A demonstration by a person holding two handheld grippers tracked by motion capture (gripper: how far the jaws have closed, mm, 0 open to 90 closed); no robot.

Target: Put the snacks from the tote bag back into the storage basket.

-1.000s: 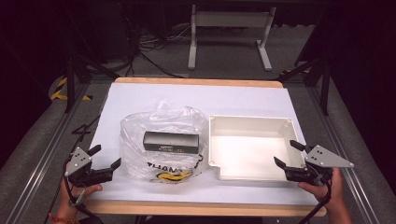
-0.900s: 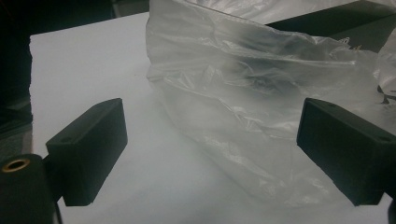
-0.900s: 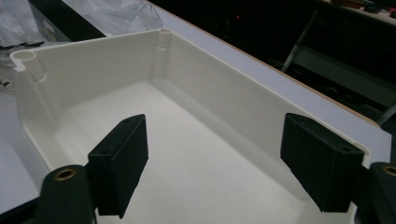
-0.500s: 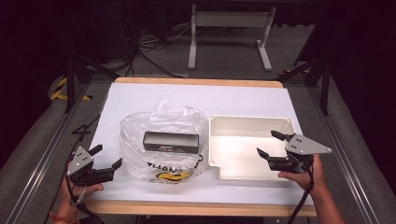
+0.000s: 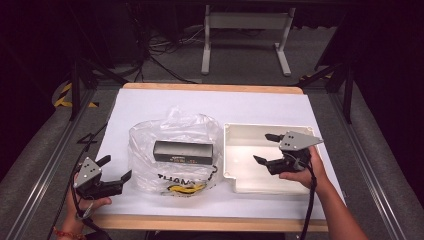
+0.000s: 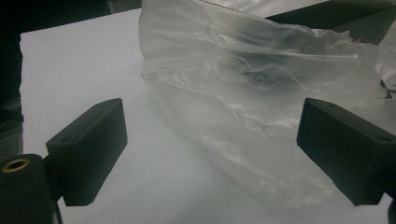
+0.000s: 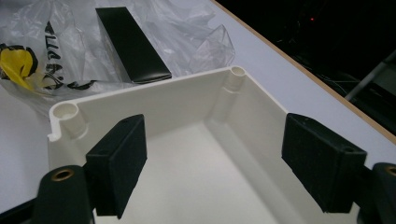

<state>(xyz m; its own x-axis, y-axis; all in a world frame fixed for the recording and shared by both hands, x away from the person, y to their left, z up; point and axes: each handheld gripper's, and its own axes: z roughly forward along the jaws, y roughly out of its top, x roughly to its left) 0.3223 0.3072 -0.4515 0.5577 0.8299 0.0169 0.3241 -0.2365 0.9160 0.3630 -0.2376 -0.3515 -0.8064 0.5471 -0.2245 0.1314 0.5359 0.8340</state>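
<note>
High view: a clear plastic bag (image 5: 172, 150) with unreadable black lettering and a yellow mark holds a black box (image 5: 183, 151). At its 3 o'clock sits a white tray (image 5: 235, 175), the spread right gripper (image 5: 266, 148) above it. Left gripper (image 5: 116, 169) spread at the bag's 8 o'clock.

Left gripper view: jaws wide, bag between them.

Right gripper view: jaws apart over the bare tray; box at 11 o'clock.

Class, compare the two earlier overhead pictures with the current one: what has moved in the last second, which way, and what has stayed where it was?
The right hand-held gripper moved from the table's right edge leftward and forward, over the white tray, jaws open and holding nothing. The left hand-held gripper stayed near the front left corner, open. The plastic bag, the black box in it and the tray did not shift.
</note>
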